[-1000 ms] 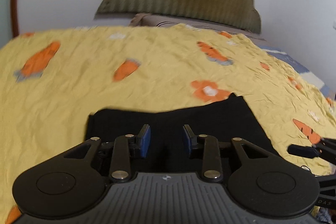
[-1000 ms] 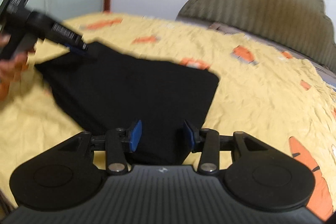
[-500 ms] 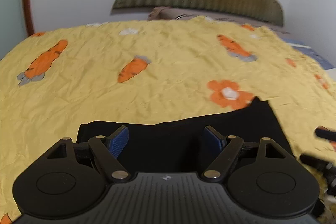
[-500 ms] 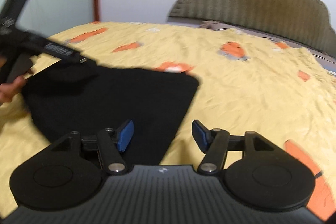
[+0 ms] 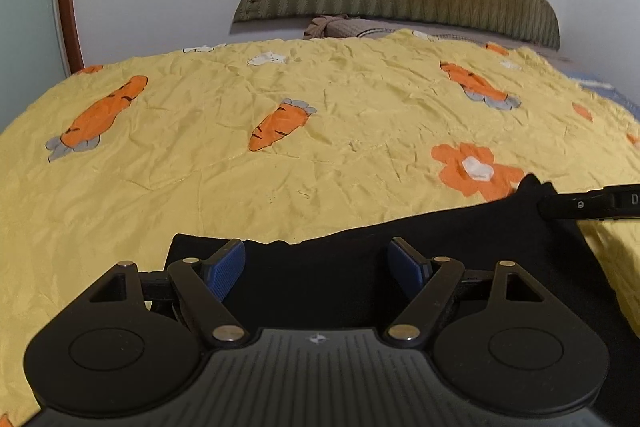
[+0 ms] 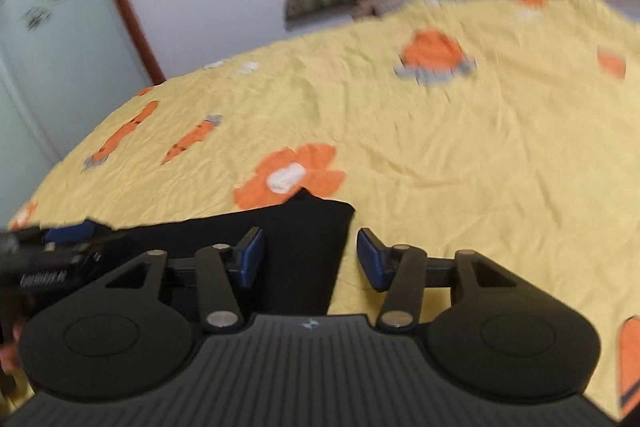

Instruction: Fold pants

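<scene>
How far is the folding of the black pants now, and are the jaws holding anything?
Done, it seems: the black pants lie flat on the yellow bedspread as a compact folded shape. In hand: nothing; the left gripper and the right gripper hover over the cloth with jaws open. Left: perhaps another fold or smoothing; their near part is hidden, so I cannot tell.
</scene>
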